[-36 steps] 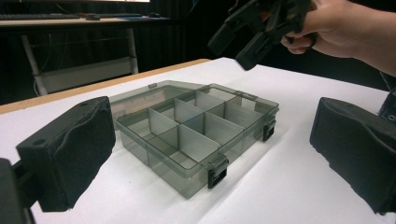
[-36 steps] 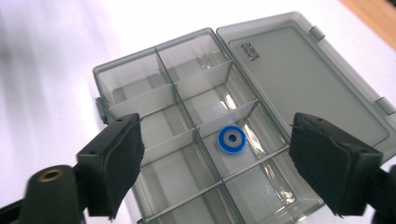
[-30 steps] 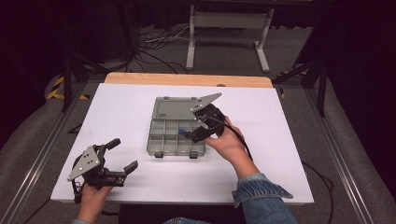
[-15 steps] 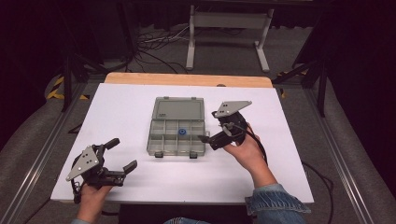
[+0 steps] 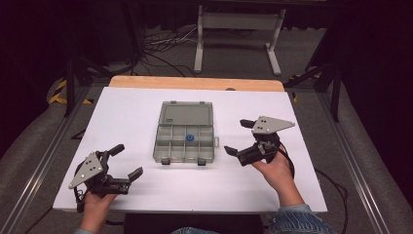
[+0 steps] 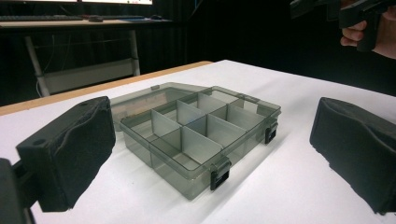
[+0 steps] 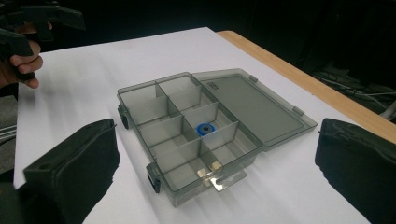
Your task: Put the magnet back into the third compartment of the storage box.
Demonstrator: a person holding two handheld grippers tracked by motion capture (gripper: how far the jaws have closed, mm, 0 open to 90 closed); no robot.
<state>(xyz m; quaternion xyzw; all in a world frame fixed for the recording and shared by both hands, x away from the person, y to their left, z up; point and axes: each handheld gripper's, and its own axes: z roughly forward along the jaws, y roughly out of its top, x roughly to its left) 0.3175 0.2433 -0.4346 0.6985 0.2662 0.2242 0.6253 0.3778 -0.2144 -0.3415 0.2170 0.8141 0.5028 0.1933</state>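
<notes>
The room around is dark: black walls or drapes, a grey floor, and beyond the far ends of both tongs a pale metal stand (image 5: 237, 36) with loose cables (image 5: 160, 46) on the floor to its left. Metal rails (image 5: 36, 165) run along the floor on both outer sides of the tongs.

The table (image 5: 311, 195) is covered by a white sheet, with a strip of bare wood (image 5: 195, 83) showing along the edge farthest from the tongs.

Between the two tongs, a little ahead of them, lies a grey see-through box (image 5: 185, 134), its lid folded flat open on the side away from the person. Dividers split it into small compartments. The right tongs (image 5: 239, 136) hover just to the right of the box, tips towards it, not touching; their jaws have just been opening and stand wide apart with nothing between them. The left tongs (image 5: 127, 161) sit low near the front left of the table, well apart from the box, jaws also wide apart and empty, pointing towards the box.

In a middle compartment of the box lies a small blue ring (image 5: 189, 138), closer to the right tongs than to the left. In the right gripper view the ring (image 7: 206, 129) lies flat, and two tiny pale pieces (image 7: 208, 168) lie in the compartment nearest those jaws.
</notes>
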